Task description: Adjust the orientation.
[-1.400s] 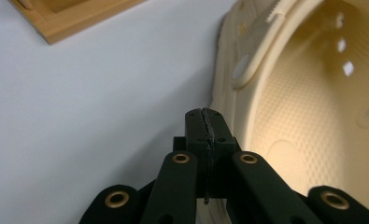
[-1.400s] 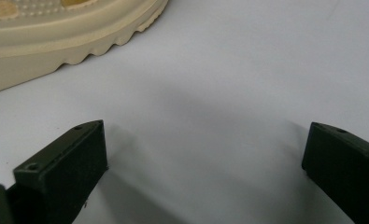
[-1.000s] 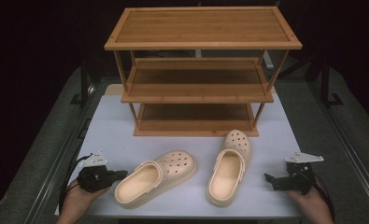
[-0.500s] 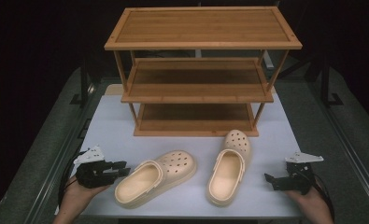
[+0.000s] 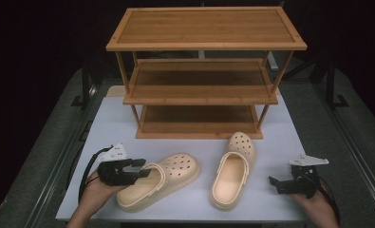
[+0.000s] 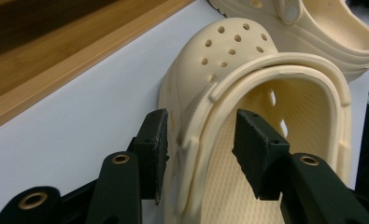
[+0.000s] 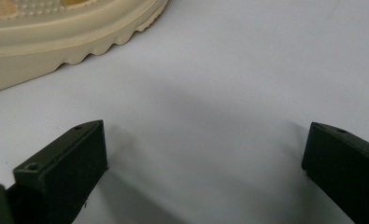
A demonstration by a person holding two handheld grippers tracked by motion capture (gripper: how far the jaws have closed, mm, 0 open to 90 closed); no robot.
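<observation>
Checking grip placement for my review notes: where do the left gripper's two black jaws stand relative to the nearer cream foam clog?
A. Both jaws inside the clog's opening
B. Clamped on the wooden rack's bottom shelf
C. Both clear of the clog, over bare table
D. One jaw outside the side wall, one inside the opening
D: in the left gripper view, the left gripper straddles the side wall of the cream foam clog, with gaps showing at both pads.

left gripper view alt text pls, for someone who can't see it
The left gripper has its open black jaws astride the side wall and heel strap of a cream clog, not yet pressing it. The clog lies on a white table, with a second clog behind.
</observation>
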